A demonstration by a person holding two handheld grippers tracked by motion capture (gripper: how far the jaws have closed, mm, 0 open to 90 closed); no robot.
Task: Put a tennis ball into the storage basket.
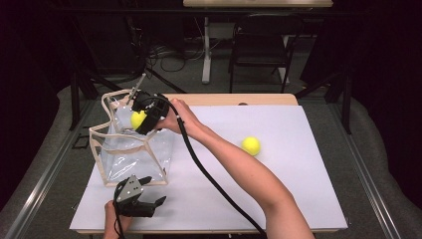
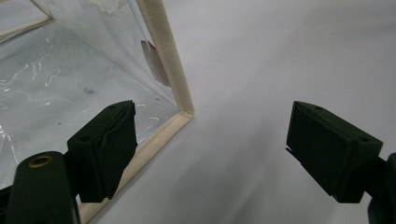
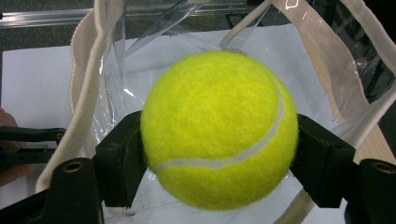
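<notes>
Yellow felt tennis ball (image 3: 218,128) sits clamped in the right gripper (image 1: 145,118) directly over the clear plastic tote bag's (image 1: 130,154) open mouth near the table's (image 1: 298,199) left edge, while the left gripper (image 1: 144,201) gapes empty at its near corner

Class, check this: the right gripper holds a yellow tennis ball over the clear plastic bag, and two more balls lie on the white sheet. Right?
Not quite. The high view shows one other yellow tennis ball lying on the white sheet, not two. The right gripper does hold a ball over the clear plastic bag.
</notes>
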